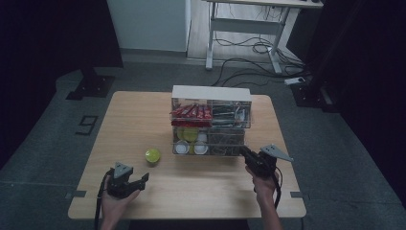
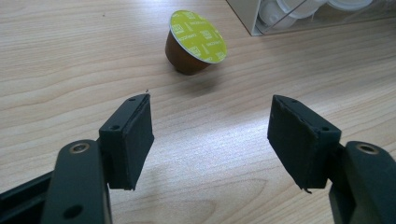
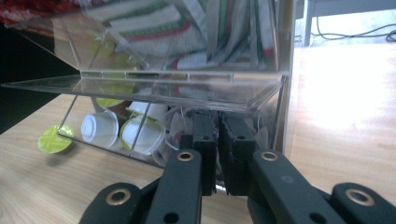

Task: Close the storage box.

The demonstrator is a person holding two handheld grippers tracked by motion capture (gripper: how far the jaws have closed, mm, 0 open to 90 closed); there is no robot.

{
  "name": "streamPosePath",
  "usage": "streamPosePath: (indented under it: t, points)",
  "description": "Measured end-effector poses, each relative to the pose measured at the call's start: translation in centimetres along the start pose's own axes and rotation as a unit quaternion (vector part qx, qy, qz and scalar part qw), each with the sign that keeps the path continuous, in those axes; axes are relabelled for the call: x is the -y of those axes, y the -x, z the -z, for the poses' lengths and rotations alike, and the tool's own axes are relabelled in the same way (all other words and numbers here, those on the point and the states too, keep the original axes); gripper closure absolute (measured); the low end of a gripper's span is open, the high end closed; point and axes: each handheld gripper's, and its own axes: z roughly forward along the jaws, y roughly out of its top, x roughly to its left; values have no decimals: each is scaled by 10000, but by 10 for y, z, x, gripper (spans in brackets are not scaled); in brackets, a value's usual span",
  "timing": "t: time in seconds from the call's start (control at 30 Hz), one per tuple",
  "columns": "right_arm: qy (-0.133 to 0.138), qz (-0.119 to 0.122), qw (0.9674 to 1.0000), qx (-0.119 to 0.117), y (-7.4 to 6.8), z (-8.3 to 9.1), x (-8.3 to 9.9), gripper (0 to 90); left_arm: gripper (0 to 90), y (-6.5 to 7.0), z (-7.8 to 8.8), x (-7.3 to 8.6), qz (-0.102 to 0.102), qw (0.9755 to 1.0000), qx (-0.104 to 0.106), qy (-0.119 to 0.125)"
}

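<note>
A brown coffee capsule with a lime-green lid (image 1: 152, 155) (image 2: 196, 42) stands alone on the wooden table (image 1: 134, 124), just left of a clear acrylic organizer (image 1: 210, 120) (image 3: 163, 88). My left gripper (image 1: 136, 181) (image 2: 210, 135) rests low near the table's front left, open, with nothing between its jaws; the capsule lies a short way ahead of it. My right gripper (image 1: 244, 152) (image 3: 218, 126) is at the organizer's lower right compartment, under a raised clear flap. Its jaws stand almost together there. Whether something thin sits between them is hidden. The green capsule (image 3: 55, 139) shows far left in the right gripper view.
Red packets (image 1: 191, 112) fill the organizer's upper left section, and white and green capsules (image 1: 186, 146) (image 3: 100, 128) the lower left. Striped sachets (image 3: 154, 28) sit above the flap. Beyond the table stand a desk frame (image 1: 249, 28), floor cables (image 1: 249, 72) and black stands.
</note>
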Motion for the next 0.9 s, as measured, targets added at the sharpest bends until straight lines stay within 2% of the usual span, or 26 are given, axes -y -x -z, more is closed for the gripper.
streamPosePath:
  t: [0.17,0.27,0.9]
  points:
    - [-42,-35,10000,16,2,-3,8,848,312,1,-1,0,-16,10000,42,-14]
    - [-55,-39,10000,14,2,-3,11,848,311,0,-1,0,37,9999,140,-16]
    - [-265,-35,9996,96,5,-6,27,847,311,4,-3,0,-12,9998,201,-56]
